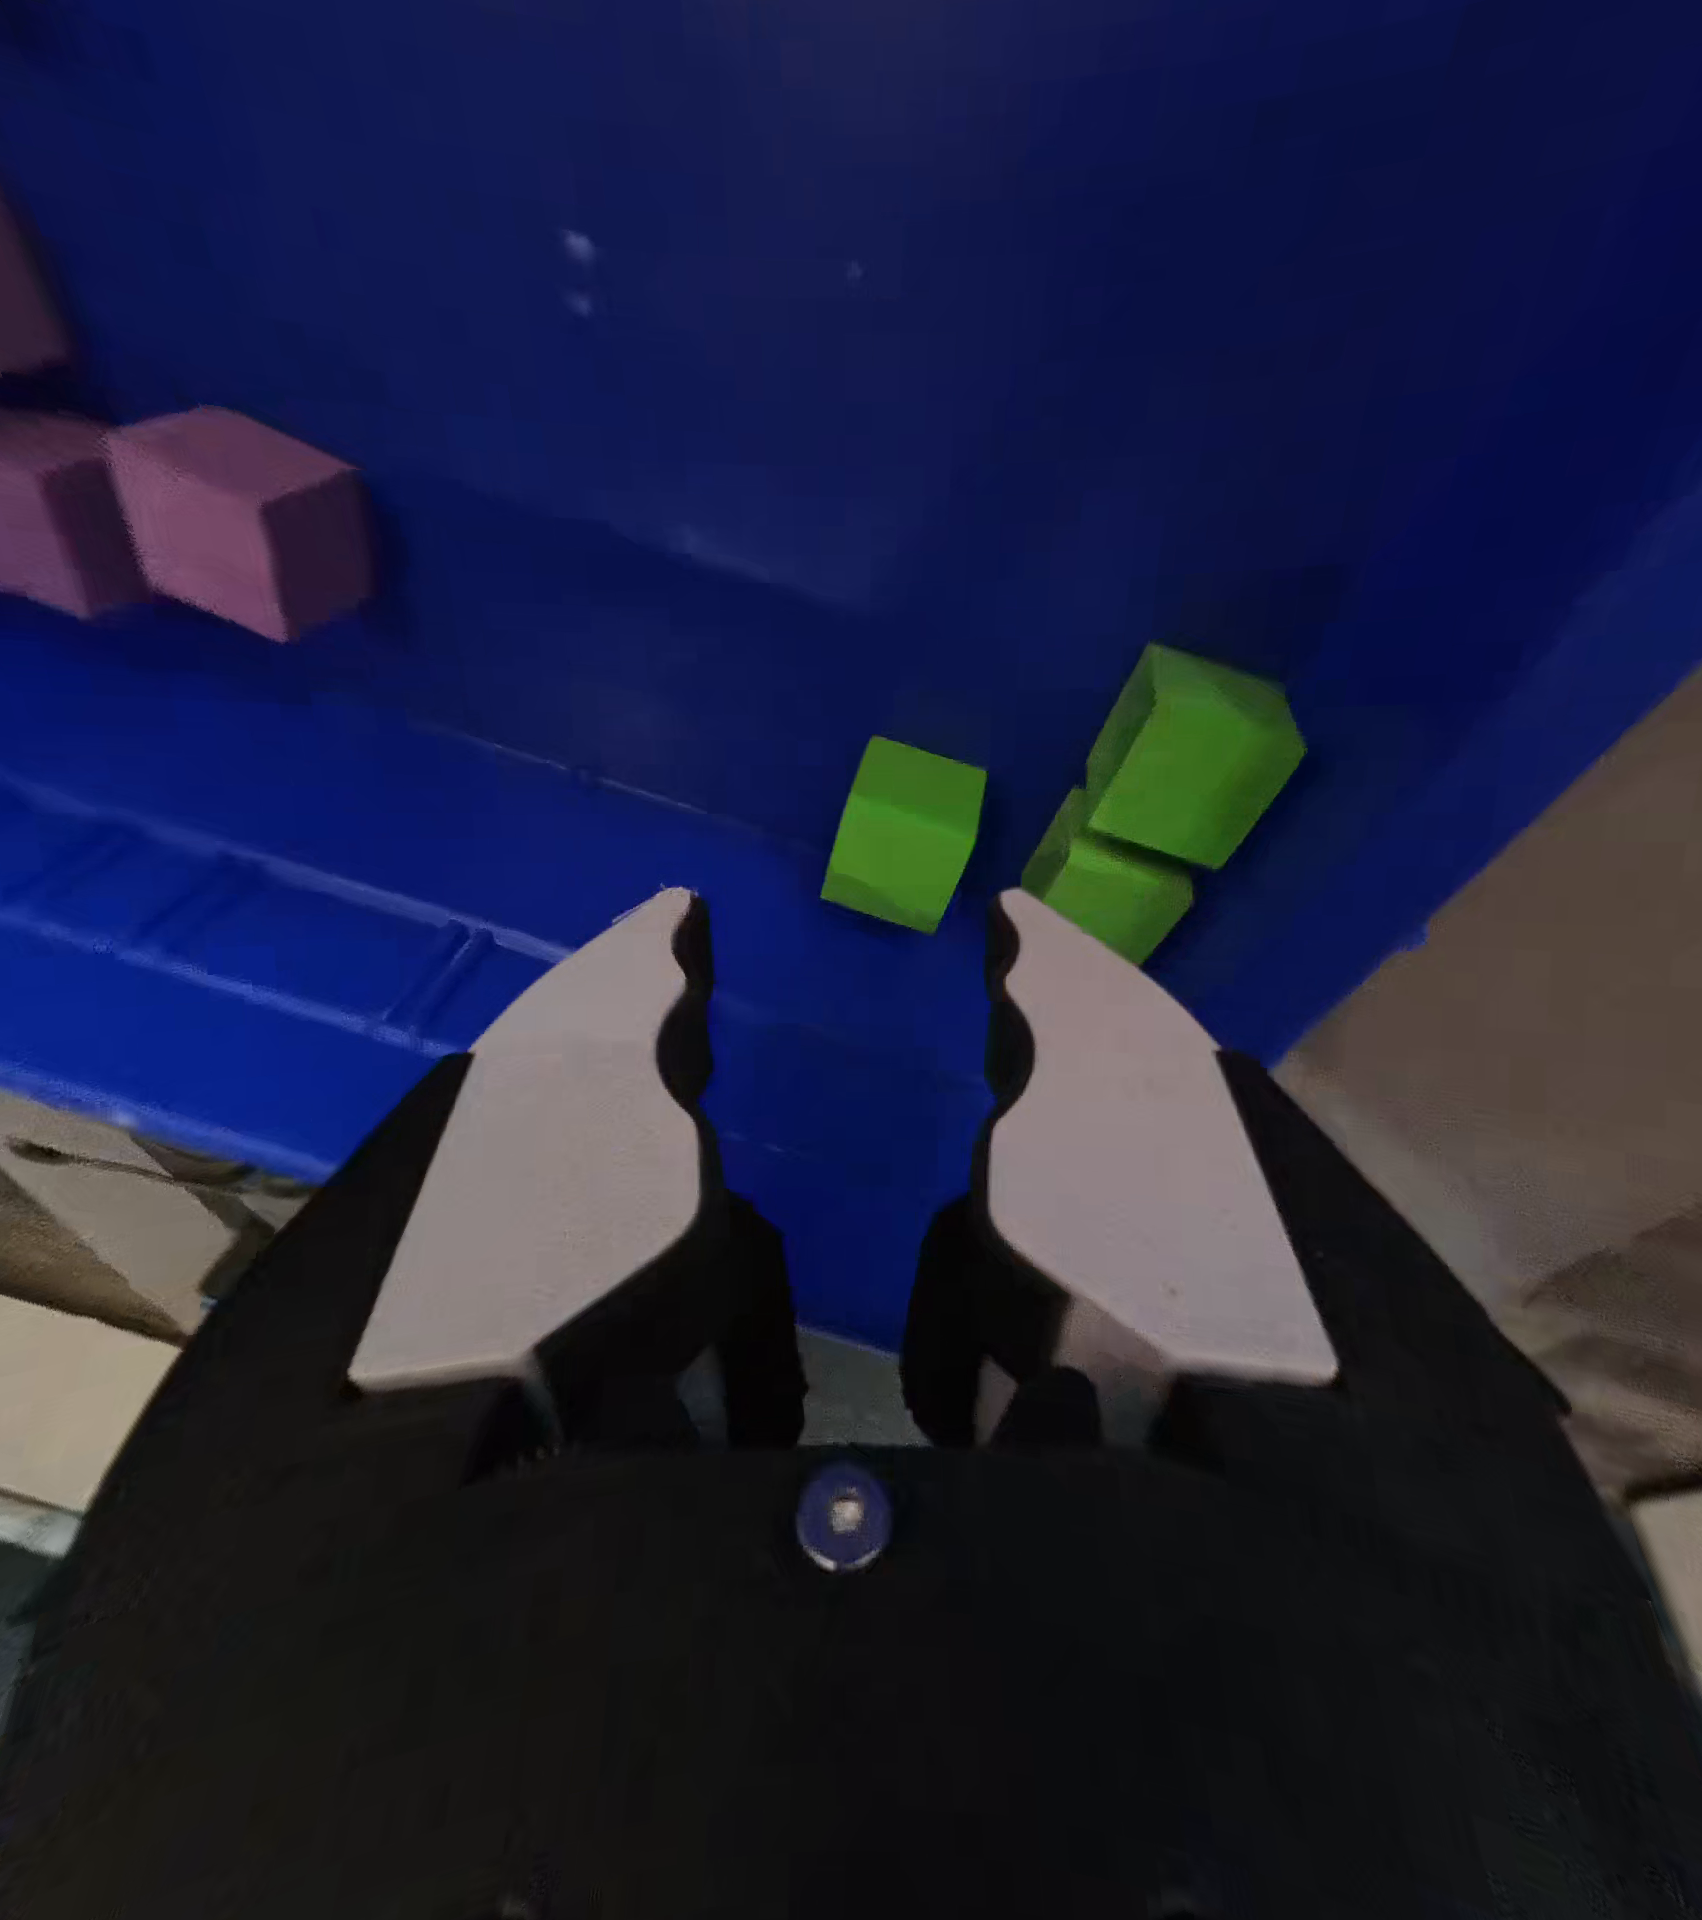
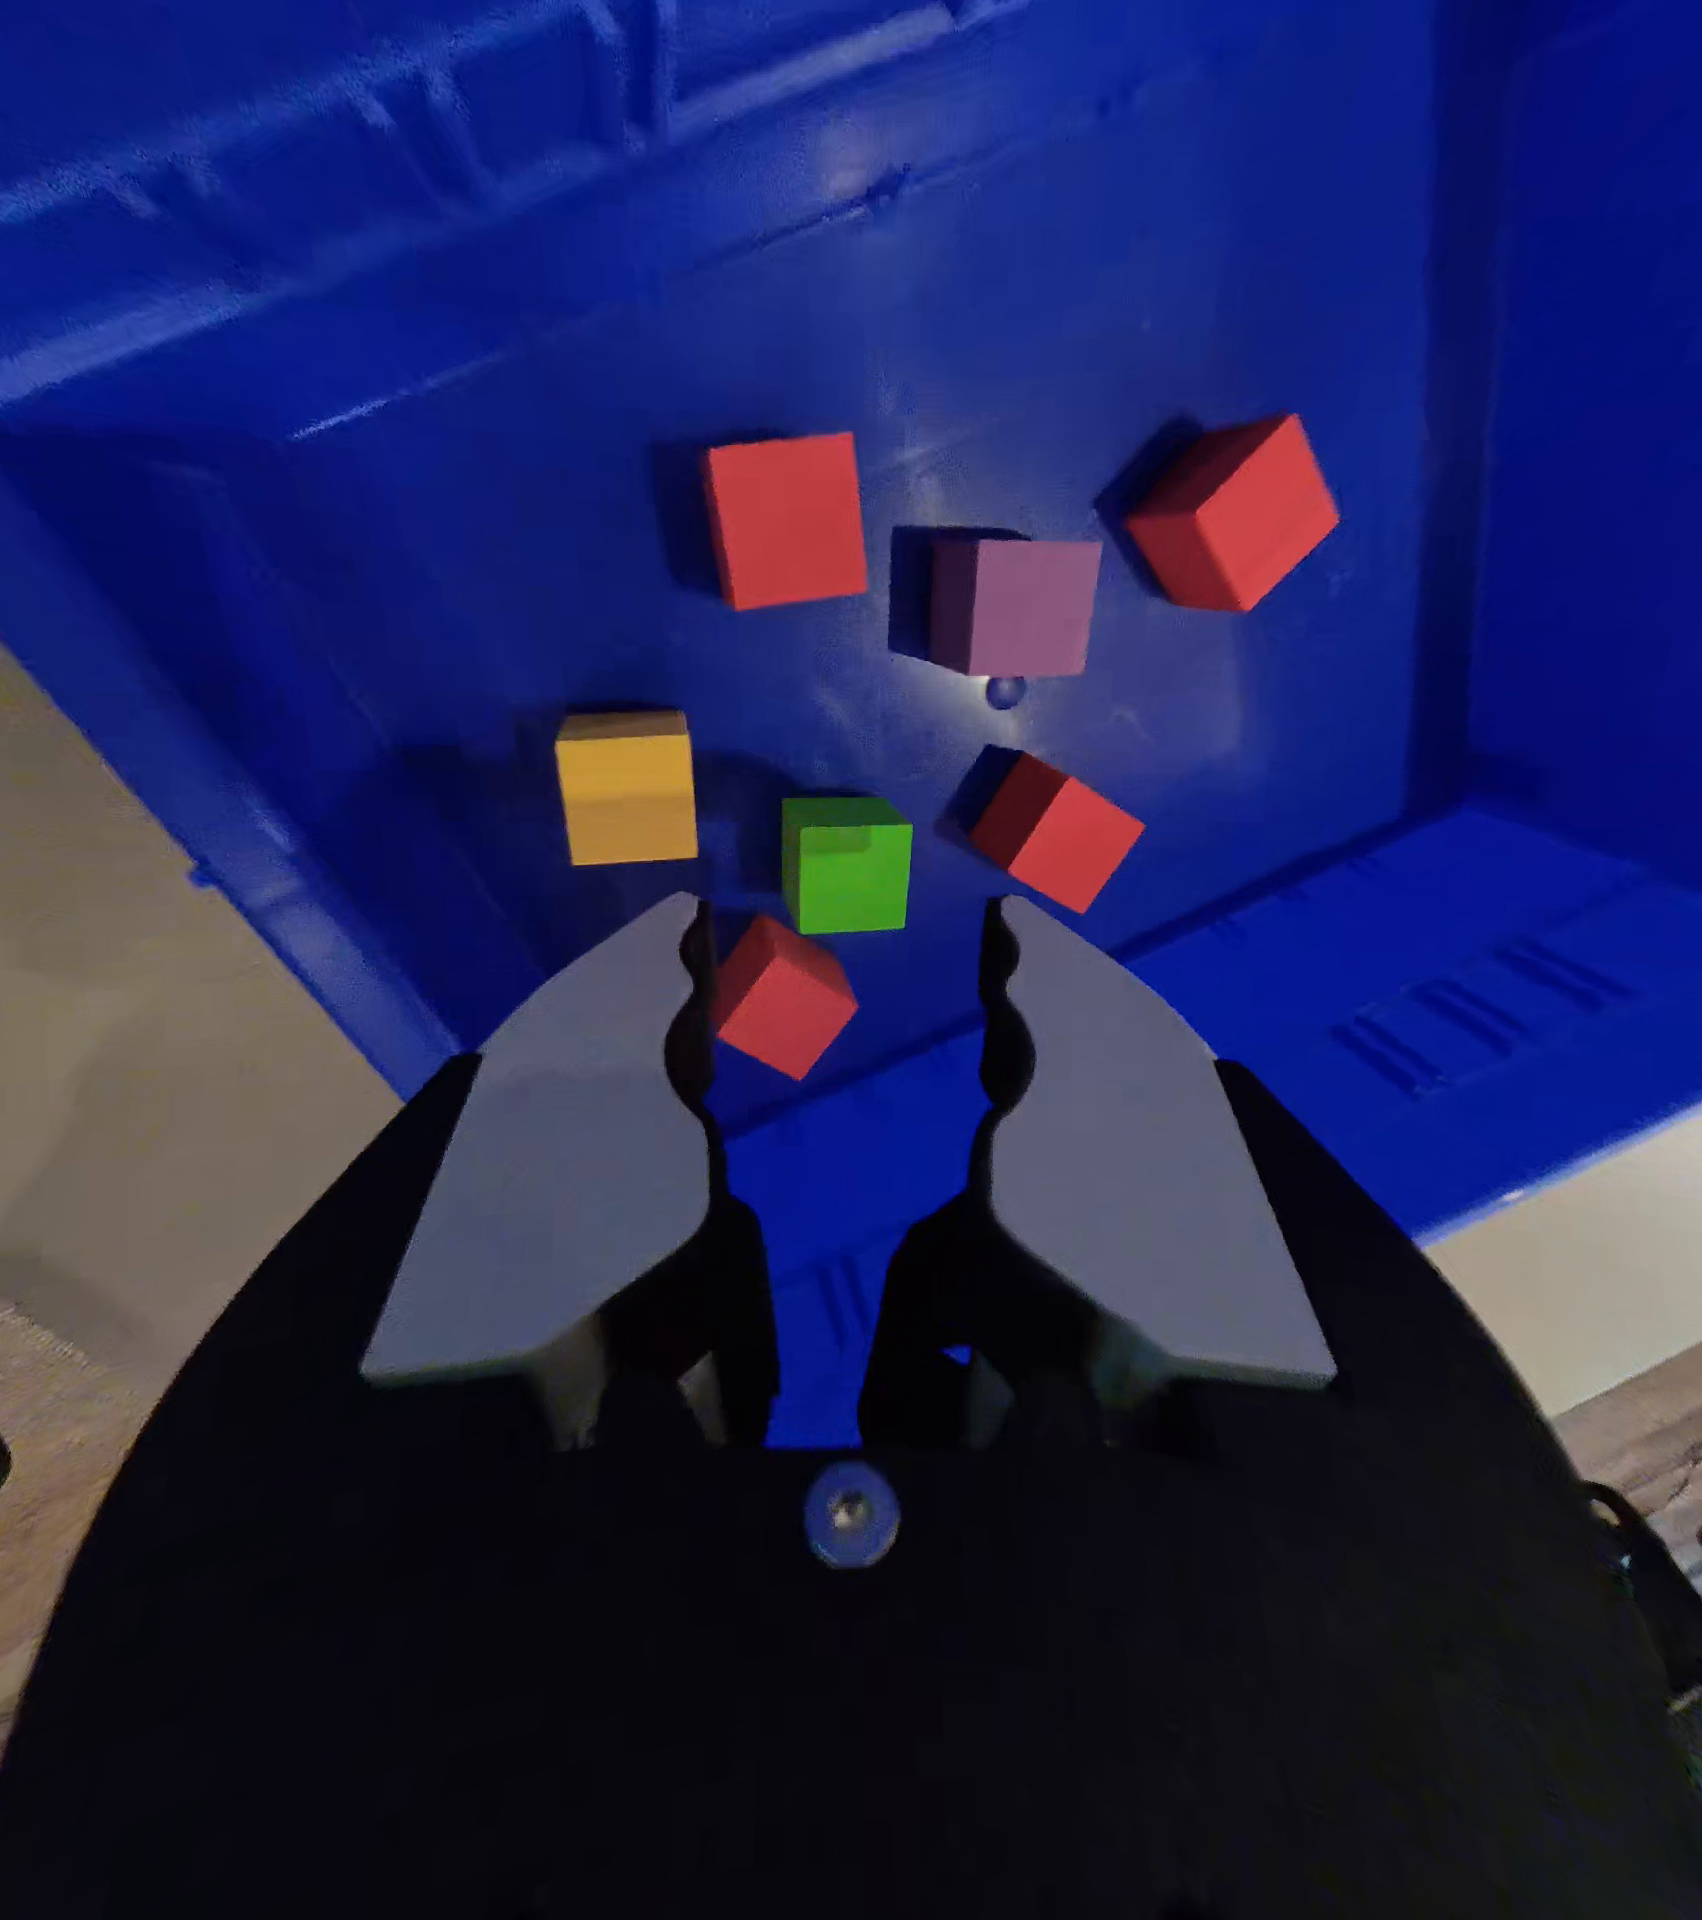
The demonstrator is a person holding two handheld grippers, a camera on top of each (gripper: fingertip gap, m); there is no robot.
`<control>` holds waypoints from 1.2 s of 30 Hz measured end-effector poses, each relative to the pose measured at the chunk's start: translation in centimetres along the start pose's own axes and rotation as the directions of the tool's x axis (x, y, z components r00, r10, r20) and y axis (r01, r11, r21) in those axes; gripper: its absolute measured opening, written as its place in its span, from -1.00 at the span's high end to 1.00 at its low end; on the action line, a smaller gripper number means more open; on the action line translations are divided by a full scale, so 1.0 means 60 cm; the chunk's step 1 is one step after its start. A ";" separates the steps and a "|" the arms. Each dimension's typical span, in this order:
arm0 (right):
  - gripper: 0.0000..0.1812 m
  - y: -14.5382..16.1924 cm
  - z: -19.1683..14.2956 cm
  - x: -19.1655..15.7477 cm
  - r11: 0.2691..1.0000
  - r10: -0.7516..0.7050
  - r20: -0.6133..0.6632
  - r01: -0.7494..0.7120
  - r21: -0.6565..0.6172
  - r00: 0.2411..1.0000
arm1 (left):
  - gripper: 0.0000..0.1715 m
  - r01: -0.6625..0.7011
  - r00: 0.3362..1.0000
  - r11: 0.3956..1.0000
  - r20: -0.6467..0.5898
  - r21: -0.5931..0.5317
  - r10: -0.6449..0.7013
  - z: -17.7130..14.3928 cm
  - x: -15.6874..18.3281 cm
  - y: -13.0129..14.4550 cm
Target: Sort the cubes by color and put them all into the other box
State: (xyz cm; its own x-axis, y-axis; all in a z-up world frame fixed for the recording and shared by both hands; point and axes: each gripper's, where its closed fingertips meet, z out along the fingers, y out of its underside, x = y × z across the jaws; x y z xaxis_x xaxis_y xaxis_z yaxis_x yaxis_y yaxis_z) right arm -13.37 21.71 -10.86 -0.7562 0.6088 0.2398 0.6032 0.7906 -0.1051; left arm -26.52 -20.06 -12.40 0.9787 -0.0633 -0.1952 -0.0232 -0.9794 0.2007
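Left claw (image 1: 845,904) spread, green cube (image 1: 904,831) just beyond tips. Right claw (image 2: 842,914) spread, empty above red cube (image 2: 782,1000).

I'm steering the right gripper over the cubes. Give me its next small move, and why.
Probably ease the right gripper straight down and a touch left: its jaws are open and empty, and the nearest red cube lies in the blue bin between the fingers, closer to the left one.

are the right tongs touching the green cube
Apart. The right wrist view shows the open right tongs short of the green cube, blue bin floor visible around it.
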 end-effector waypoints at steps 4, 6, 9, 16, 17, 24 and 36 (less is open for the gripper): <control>0.46 -0.002 -0.016 -0.005 0.999 -0.007 -0.030 0.008 0.047 1.000 | 0.40 -0.073 0.996 0.996 -0.061 -0.058 0.070 0.018 0.011 0.004; 0.46 -0.003 -0.019 -0.006 0.998 -0.009 -0.042 0.011 0.060 0.999 | 0.40 -0.090 0.995 0.990 -0.042 -0.106 0.086 0.031 0.006 0.010; 0.46 -0.007 -0.023 -0.009 0.997 -0.018 -0.061 0.023 0.075 0.998 | 0.43 -0.109 0.994 0.981 -0.037 -0.164 0.104 0.047 0.002 0.018; 0.47 -0.030 -0.053 -0.025 0.986 -0.023 -0.125 0.044 0.163 0.992 | 0.66 -0.076 0.996 0.995 -0.055 -0.068 0.072 0.042 0.002 -0.003; 0.47 -0.040 -0.061 -0.032 0.978 -0.024 -0.135 0.051 0.202 0.991 | 0.66 -0.027 0.996 1.000 -0.084 0.010 0.028 0.034 0.004 -0.016; 0.47 -0.193 -0.143 -0.113 0.702 -0.109 -0.294 0.283 0.653 0.949 | 0.66 0.567 0.704 0.565 -0.709 0.600 0.046 -0.185 0.055 -0.133; 0.40 -0.373 -0.232 -0.216 0.354 -0.271 -0.446 0.519 0.778 0.853 | 0.67 0.661 0.322 0.506 -0.819 0.554 0.475 -0.317 0.191 -0.177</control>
State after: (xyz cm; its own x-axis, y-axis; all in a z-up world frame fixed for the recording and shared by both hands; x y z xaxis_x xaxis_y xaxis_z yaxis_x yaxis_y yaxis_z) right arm -13.56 -4.77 1.82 -0.6953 0.2758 0.6637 -0.3767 0.6466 -0.6633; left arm -11.19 -6.75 1.52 0.4715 -0.3286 0.8184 0.5220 -0.6439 -0.5593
